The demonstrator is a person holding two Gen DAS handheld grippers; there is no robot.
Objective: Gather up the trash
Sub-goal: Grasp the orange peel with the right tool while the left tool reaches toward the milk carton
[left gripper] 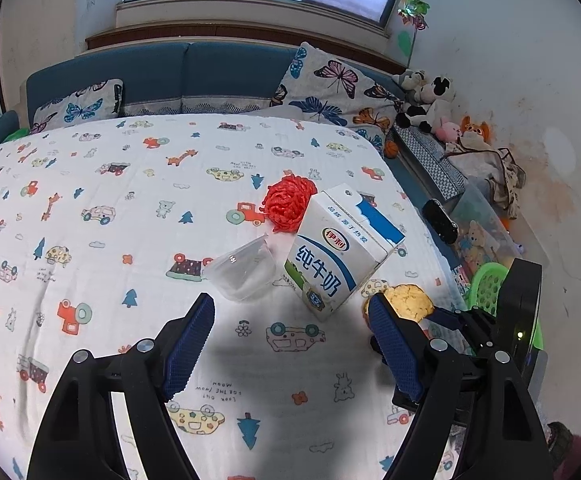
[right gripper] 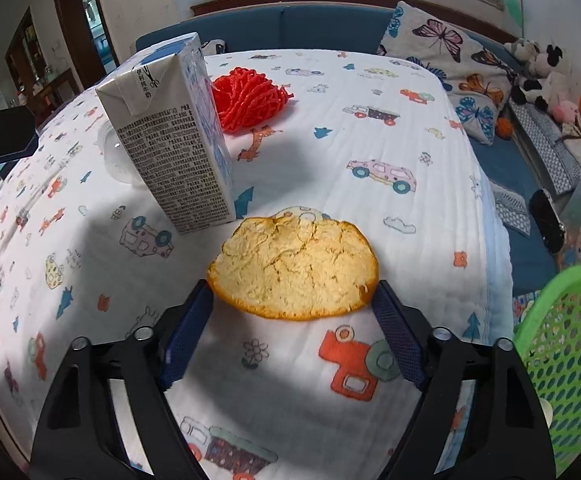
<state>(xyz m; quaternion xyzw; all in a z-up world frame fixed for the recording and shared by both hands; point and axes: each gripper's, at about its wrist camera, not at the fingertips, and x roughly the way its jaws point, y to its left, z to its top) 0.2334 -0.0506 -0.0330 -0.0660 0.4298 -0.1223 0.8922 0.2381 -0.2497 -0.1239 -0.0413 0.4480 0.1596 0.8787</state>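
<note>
An orange peel (right gripper: 294, 268) lies flat on the patterned bed sheet (right gripper: 370, 140). My right gripper (right gripper: 292, 296) is low over it, open, its blue pads level with the peel's left and right edges; the peel looks undeformed. A white and blue milk carton (left gripper: 338, 252) stands tilted just behind the peel, with a red foam fruit net (left gripper: 288, 202) beyond it and a clear plastic cup (left gripper: 242, 272) to its left. My left gripper (left gripper: 290, 304) hovers open in front of the cup and carton, holding nothing. A green perforated basket (right gripper: 562, 340) sits off the bed's right edge.
Butterfly pillows (left gripper: 330, 84) lean on the blue headboard at the back. Plush toys (left gripper: 430, 100), a clear storage box (left gripper: 482, 224) and a dark object (left gripper: 440, 220) fill the gap between the bed's right edge and the wall.
</note>
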